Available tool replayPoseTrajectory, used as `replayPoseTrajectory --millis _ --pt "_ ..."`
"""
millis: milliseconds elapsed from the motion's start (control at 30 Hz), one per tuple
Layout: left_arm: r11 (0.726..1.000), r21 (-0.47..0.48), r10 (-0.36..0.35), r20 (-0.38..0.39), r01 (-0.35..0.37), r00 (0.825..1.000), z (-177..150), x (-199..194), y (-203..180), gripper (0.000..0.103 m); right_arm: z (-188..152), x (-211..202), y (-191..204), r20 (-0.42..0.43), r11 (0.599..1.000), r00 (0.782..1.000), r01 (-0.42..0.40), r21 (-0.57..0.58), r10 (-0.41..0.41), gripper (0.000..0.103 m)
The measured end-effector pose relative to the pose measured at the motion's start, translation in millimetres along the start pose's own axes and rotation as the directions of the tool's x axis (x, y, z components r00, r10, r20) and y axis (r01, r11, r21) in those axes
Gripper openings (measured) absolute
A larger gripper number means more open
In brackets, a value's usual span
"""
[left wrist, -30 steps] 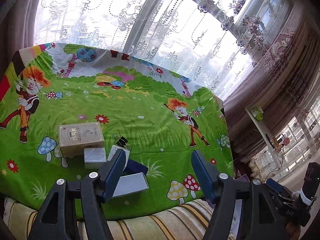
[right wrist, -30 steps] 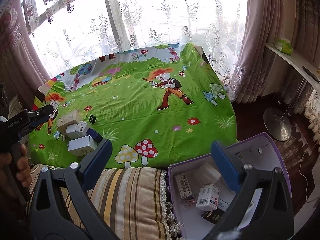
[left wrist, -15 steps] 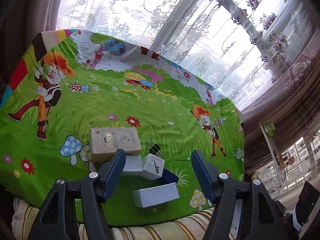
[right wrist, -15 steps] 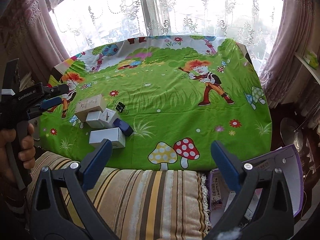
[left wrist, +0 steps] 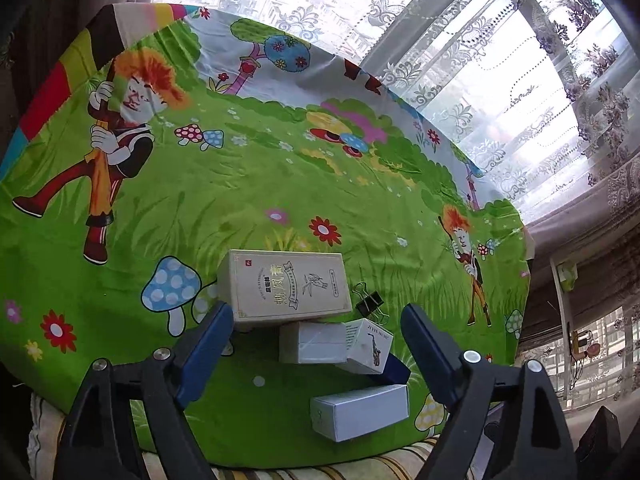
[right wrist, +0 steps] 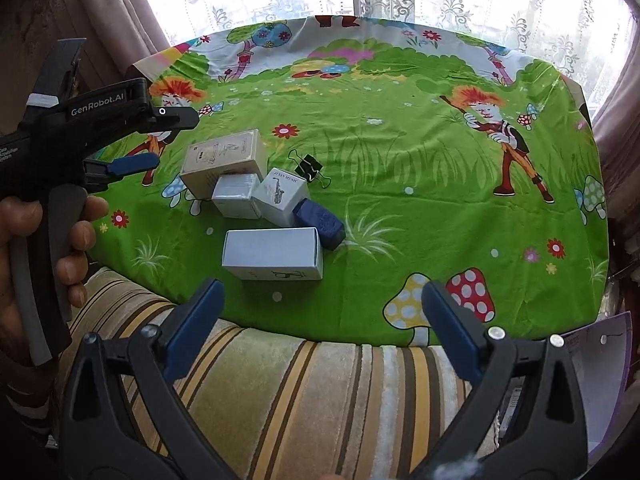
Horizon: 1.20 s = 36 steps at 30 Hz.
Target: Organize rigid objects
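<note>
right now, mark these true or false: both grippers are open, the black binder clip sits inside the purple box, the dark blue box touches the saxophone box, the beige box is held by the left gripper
1. Both grippers are open: true. The left gripper and the right gripper hold nothing.
2. The black binder clip sits inside the purple box: false. It lies on the green cloth.
3. The dark blue box touches the saxophone box: true.
4. The beige box is held by the left gripper: false. It rests on the cloth, ungripped.
</note>
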<state>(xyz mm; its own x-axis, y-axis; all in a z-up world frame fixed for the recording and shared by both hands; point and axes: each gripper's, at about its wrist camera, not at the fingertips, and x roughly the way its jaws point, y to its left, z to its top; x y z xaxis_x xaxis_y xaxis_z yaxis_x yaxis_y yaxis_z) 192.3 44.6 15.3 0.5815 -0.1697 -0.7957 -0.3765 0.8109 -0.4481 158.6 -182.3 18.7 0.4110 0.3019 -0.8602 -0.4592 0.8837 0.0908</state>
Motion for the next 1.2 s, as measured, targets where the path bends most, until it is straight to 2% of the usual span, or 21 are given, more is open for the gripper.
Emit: replayPoseTrajectory --millis 67,100,233,500,900,1200 --pt "1.0 0.009 0.03 -0.011 -0.03 0.999 4 8 -1 0.102 1 11 6 -0.024 1.0 1.0 -0.004 -0.002 0.004 0.1" --pt "0.999 0.01 0.043 -0.015 -0.042 0.999 6 11 -2 0.103 2 15 9 -0.034 1.0 0.999 -0.006 -0.006 0.006 0.1" --pt "0.994 0.043 0.099 -0.056 -0.096 0.994 10 28 -10 0.103 4 30 18 -0.071 1.0 0.997 -0.013 -0.028 0.011 0.1" --pt "0.982 0.049 0.187 -0.116 -0.183 0.975 14 58 -15 0.103 11 45 26 -0.098 0.999 0.995 -0.021 -0.045 0.017 0.1" --pt "0.979 0.066 0.201 -0.194 -0.192 0.96 17 90 -11 0.103 12 59 36 -0.124 0.997 0.992 -0.041 -0.061 0.033 0.1" --pt "0.983 0.078 0.174 -0.157 -0.164 0.972 19 85 0 0.102 13 69 39 -0.135 0.998 0.99 -0.034 -0.06 0.026 0.1"
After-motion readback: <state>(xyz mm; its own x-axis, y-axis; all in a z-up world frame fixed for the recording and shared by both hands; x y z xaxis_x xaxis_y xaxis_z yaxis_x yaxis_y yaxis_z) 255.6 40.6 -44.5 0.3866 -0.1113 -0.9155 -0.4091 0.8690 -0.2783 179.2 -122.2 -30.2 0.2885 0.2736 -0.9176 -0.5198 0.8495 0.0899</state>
